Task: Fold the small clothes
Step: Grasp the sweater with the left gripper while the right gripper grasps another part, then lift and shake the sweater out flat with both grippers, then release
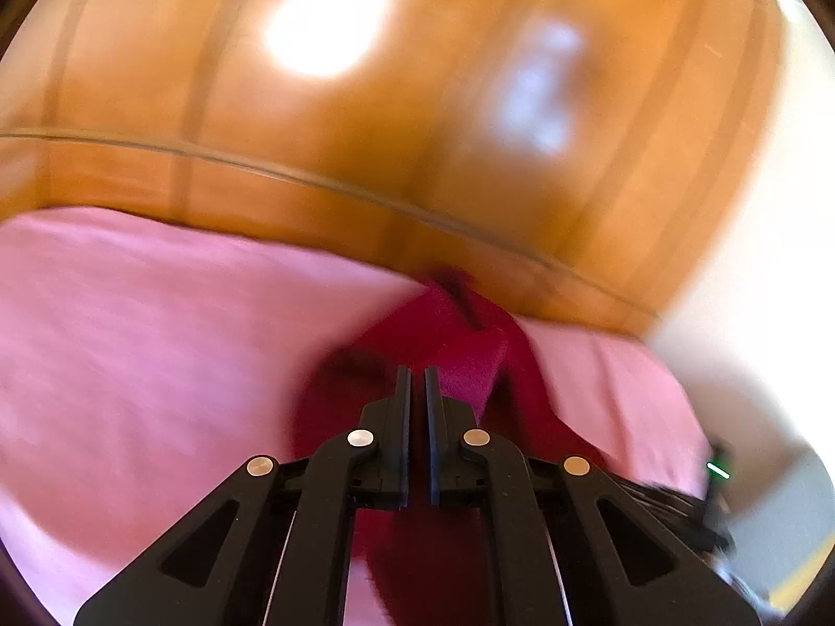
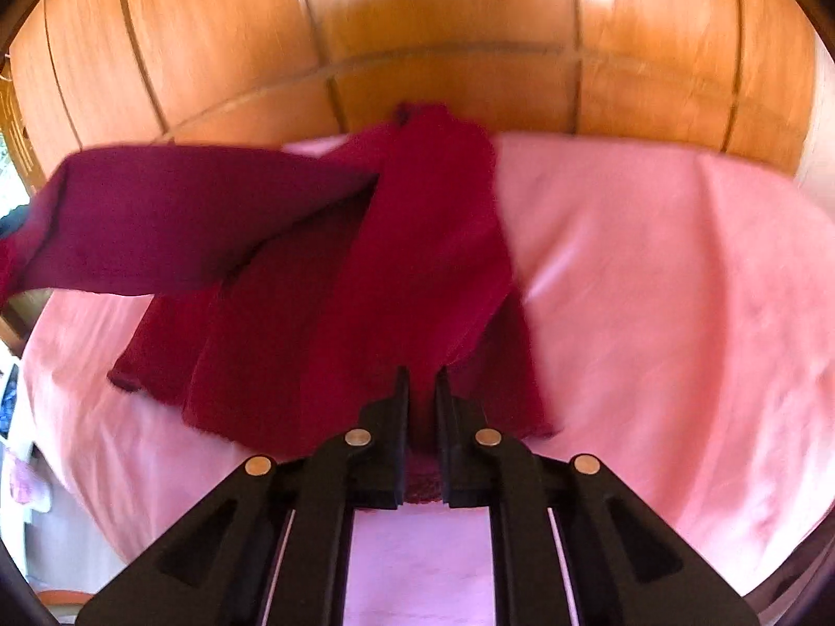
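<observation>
Both grippers clenched on one dark red garment [image 2: 292, 281] over a bed with a pink sheet [image 2: 652, 313]; wooden wardrobe [image 2: 417, 26] beyond. Right gripper [image 2: 420, 381]: jaws nearly together, red cloth pinched between them, an edge of knit showing low in the gap. Ahead of these jaws the garment rises in a bunched band, partly off the sheet; one long flap streams out to the left of the jaws, lifted, and runs out of view at the frame edge. Lower folds lie on the sheet just ahead and left of the jaws. Left gripper [image 1: 417, 373]: jaws all but closed, red cloth [image 1: 449, 344] bunched right at and under the tips; picture badly smeared, so the pinch itself is hard to see, but the cloth pulls taut from the tips and I take it as held. Sheet to both sides of those jaws, wardrobe above. Step in hand, as I judge it: the pick-up and spread, both ends seized and the garment being raised to shake it open, no fold made yet. Task barely begun. Next move calls for drawing the two grips apart until the cloth hangs flat, then lowering it onto the sheet without twist. The bunched band ahead of the right jaws looks twisted; it may need a regrip at a true corner or hem before any crease will lie clean.
</observation>
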Tool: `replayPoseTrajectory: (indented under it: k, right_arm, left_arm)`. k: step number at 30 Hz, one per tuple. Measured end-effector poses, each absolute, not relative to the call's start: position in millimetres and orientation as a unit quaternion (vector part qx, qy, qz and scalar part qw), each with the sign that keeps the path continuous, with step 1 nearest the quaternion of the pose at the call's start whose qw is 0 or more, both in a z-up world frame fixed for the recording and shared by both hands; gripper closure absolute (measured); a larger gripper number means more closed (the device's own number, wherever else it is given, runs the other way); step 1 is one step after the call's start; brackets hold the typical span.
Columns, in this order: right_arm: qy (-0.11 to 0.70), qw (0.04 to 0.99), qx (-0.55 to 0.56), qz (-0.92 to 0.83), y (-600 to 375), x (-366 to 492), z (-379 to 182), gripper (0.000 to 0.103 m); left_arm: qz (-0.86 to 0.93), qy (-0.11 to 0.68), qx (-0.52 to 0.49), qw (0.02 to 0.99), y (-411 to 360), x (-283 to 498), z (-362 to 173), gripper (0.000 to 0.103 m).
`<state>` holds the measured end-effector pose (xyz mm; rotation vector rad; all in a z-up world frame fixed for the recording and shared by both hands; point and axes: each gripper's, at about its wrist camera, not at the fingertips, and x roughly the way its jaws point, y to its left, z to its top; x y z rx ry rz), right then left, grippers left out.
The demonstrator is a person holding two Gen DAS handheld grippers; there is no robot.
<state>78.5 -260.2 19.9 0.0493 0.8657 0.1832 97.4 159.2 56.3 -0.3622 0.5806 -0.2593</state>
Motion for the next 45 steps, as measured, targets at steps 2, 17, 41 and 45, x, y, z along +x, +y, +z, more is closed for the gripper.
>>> replayPoseTrajectory:
  k: [2,17,41,45]
  right_arm:
    - [0.402,0.914,0.017,0.059,-280.8,90.3,32.1,0.095]
    - [0.398,0.902,0.066,-0.153,-442.4,266.8,42.6,0.086]
    - [0.518,0.844,0.078,0.112,-289.9,154.2,-60.1,0.095]
    - [0.485,0.864,0.057,0.123,-287.7,145.2,-25.6,0.095]
  left_arm:
    - [-0.078,0.284,-0.19,0.937,186.8,118.1,56.1,0.099]
    - [0.228,0.371,-0.213,0.875,338.1,257.6,15.2,0.102]
    - [-0.127,0.485,-0.299,0.812,163.4,111.5,-103.9,0.081]
    - [-0.116,0.468,-0.253,0.839,159.9,112.7,-85.2,0.1]
